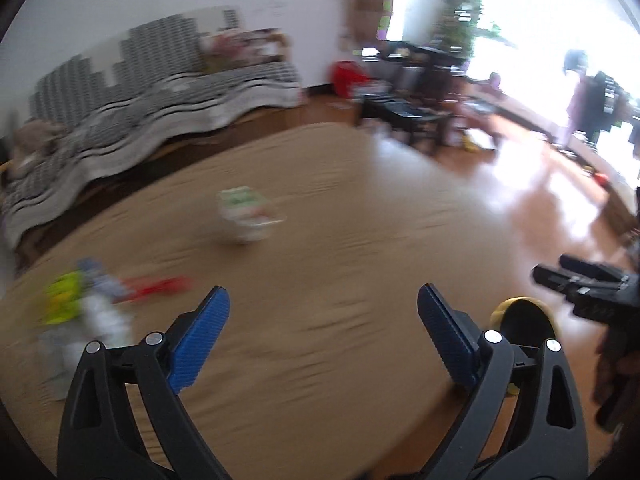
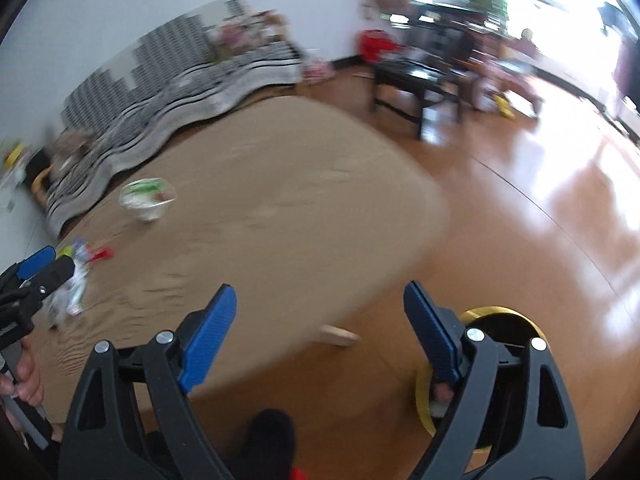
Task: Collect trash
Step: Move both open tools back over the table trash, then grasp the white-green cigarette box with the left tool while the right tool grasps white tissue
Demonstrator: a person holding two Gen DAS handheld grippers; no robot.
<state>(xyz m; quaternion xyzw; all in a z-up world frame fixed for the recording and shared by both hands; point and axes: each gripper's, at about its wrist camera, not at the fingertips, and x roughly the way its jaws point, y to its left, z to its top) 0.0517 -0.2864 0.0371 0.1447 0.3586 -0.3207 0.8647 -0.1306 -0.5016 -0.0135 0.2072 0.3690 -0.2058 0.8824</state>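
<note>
On the tan mat: a white cup [image 1: 245,216] with a green-printed lid lies well out from both grippers; a blurred heap of wrappers [image 1: 86,300], yellow-green, white and red, lies near the mat's left edge.
Left gripper [image 1: 323,332]: blue-padded fingers spread wide, nothing between them, only bare mat [image 1: 320,184] below.
Right gripper [image 2: 320,328]: fingers likewise spread wide and empty, hanging over the mat's near right edge and the wood floor [image 2: 520,216].
Left view only: the wrappers close by at lower left; a person stands far off by the bright window [image 1: 576,92]; the right gripper's black frame enters at the right edge.
Right view only: the mat's rounded right edge against the floor; a pale flat scrap [image 2: 340,335] just at that edge; a dark foot [image 2: 268,436] at the bottom; a hand [image 2: 28,376] holding the left gripper at the left edge.
Both views: a yellow-rimmed bin [image 2: 508,316] just right of the grippers, half hidden behind a finger; a striped sofa [image 1: 140,92] bordering the mat's far left side.
Open room: the mat's middle is bare between cup and grippers; the floor to the right runs clear up to a dark low table [image 2: 416,80].
Sharpness: both views are smeared, so small print and wrapper shapes cannot be told.
</note>
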